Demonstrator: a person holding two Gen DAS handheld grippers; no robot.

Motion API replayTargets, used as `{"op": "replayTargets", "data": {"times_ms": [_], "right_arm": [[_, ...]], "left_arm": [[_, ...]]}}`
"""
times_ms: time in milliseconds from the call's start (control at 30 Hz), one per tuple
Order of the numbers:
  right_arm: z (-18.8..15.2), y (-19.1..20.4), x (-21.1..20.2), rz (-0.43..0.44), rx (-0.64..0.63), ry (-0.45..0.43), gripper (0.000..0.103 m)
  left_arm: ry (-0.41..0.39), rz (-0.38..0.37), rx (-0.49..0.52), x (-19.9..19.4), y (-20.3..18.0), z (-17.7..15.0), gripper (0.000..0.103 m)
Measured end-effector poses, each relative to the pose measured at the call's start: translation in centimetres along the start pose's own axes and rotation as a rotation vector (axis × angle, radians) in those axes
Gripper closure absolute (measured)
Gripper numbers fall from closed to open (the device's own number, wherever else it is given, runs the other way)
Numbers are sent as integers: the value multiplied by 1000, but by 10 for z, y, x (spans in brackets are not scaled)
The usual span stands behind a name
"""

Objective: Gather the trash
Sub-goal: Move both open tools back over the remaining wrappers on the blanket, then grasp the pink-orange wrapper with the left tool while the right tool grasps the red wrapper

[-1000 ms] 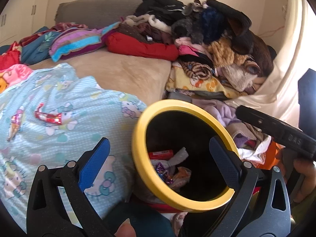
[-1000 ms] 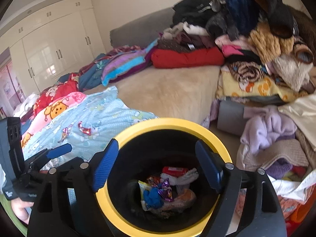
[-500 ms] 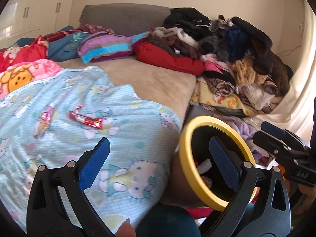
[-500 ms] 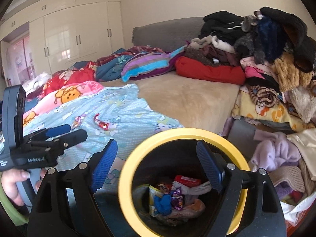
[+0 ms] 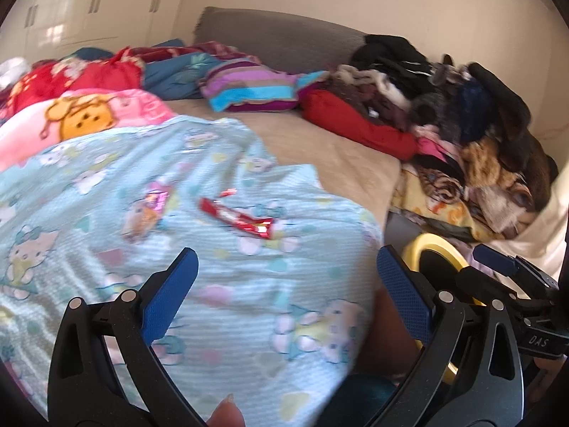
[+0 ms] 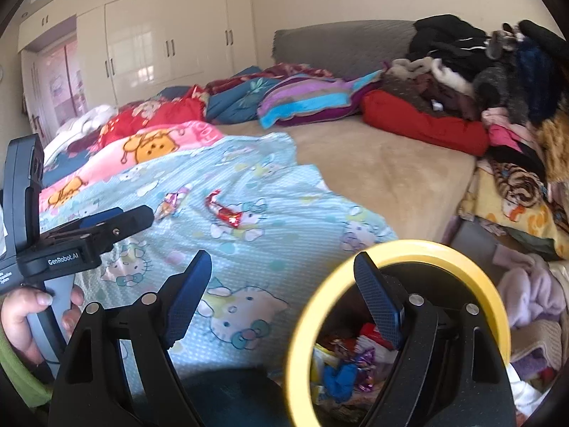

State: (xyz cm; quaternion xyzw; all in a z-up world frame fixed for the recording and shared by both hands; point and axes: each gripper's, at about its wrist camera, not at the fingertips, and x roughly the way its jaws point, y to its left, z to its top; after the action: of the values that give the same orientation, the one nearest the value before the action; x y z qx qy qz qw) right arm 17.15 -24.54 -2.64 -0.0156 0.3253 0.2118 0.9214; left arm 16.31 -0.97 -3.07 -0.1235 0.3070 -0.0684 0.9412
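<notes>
We're seeing several wrappers already lying in the yellow-rimmed bin [image 6: 398,323] beside the bed; 2 are still sitting on the blue blanket [image 5: 220,249]: a red wrapper [image 5: 237,217] and a pink wrapper [image 5: 160,197]. We're running both left gripper [image 5: 287,293] and right gripper [image 6: 283,295] with fingers released, grasping nothing.

A home bedroom. A wide bed [image 6: 384,170] with a grey headboard [image 6: 341,46] fills the room, spread with cartoon blankets [image 6: 249,249] and striped pillows [image 6: 309,101]. Clothes [image 6: 498,82] are heaped along its right side (quite a mound). Glossy cream wardrobes [image 6: 160,42] line the far wall.
</notes>
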Motion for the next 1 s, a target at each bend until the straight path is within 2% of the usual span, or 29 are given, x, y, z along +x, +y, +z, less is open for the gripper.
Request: {"op": "replayTargets", "data": {"times_ms": [300,433,667,767,1000], "right_arm": [[21,24,74,66,70,96,24],[33,32,113,78,94,143,31],[42,40,171,97,132,194,46],[43,37,196,105,177,222,54],[39,29,235,119,265,269,58]], "left_arm": [[-3,91,-120,2,71,0,10],[3,124,-145,9,96,5,11],[40,149,-181,31,126,9,33],[54,148,-179,41,134,11,39],[87,141,-175,66,144,15,43]]}}
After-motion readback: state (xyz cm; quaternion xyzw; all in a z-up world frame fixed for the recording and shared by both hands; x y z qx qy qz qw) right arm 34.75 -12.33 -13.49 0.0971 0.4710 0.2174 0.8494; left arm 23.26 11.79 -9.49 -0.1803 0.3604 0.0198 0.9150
